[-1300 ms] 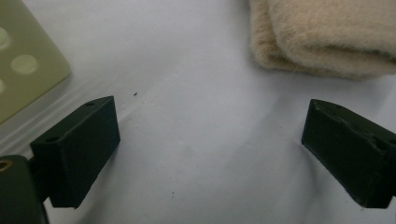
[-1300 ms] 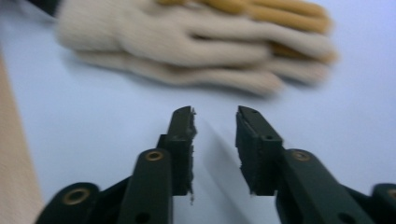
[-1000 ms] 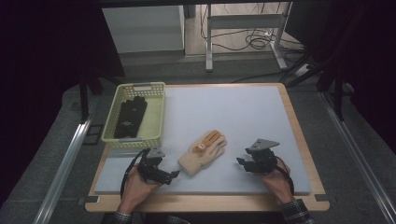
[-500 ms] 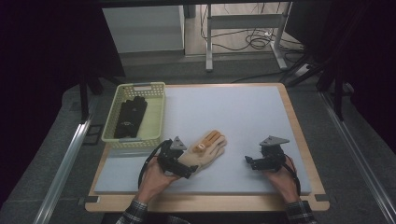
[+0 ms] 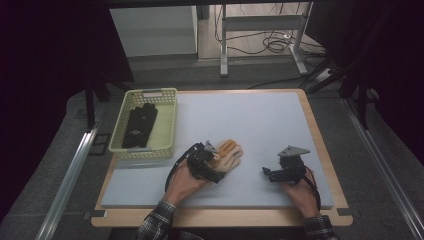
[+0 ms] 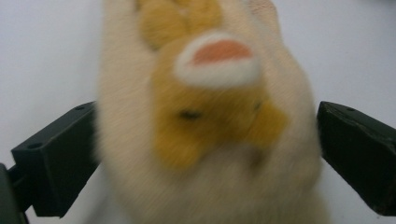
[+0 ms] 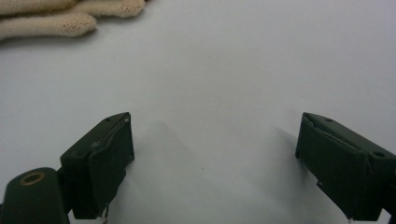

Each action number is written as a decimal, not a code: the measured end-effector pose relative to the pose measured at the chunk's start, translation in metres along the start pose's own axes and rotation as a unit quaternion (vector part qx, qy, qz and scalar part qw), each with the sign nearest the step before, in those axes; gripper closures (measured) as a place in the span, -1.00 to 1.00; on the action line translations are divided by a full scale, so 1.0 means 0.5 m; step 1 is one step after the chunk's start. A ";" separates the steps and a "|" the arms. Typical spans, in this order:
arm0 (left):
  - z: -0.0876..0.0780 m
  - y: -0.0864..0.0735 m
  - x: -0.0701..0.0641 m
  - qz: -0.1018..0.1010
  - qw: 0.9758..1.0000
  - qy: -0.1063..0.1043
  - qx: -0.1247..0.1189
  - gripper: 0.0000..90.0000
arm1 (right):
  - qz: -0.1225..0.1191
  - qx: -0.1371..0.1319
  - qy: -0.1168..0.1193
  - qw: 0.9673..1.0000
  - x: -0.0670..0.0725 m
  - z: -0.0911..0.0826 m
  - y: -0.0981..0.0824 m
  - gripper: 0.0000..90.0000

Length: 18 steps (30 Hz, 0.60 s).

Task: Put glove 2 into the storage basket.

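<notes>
Glove and two claws on surface.
Cream glove [image 5: 227, 155] lies near front edge, wrist end between wide jaws of left claw [image 5: 214, 162]; right claw [image 5: 268, 172] has just been opening, wide, nothing between.

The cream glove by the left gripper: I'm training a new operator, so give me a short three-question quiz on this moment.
1. True or false: the cream glove lies inside the yellow basket.
2. What lies in the basket? A) black gloves B) a cup C) scissors
3. Fill in: the right gripper has its jaws ____ with nothing between them.

Key:
1. False; it lies on the grey mat, between the jaws of the left gripper.
2. A, the black gloves.
3. open.
</notes>
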<state>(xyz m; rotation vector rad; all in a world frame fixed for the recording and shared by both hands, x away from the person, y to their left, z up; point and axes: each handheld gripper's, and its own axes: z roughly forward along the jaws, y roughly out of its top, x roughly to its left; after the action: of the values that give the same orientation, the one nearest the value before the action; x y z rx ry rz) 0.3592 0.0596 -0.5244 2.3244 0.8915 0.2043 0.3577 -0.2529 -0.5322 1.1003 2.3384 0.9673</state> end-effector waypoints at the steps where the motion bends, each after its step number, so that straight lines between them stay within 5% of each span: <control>1: 0.005 0.002 -0.003 0.003 1.000 0.002 0.005 -1.00 | 0.000 0.000 0.000 1.000 0.000 0.000 0.000 -0.76; 10: 0.025 0.007 -0.013 0.004 0.999 0.023 0.030 -1.00 | -0.001 -0.001 -0.001 1.000 0.000 0.000 0.000 -0.76; 18: 0.005 0.010 -0.026 0.002 0.999 0.023 0.038 -0.47 | -0.005 0.000 -0.003 1.000 0.000 0.000 -0.001 -0.76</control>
<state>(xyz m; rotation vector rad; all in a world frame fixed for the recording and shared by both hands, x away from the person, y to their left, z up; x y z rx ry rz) 0.3530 0.0474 -0.5223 2.4000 0.9316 0.2300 0.3575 -0.2530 -0.5326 1.0888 2.3371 0.9605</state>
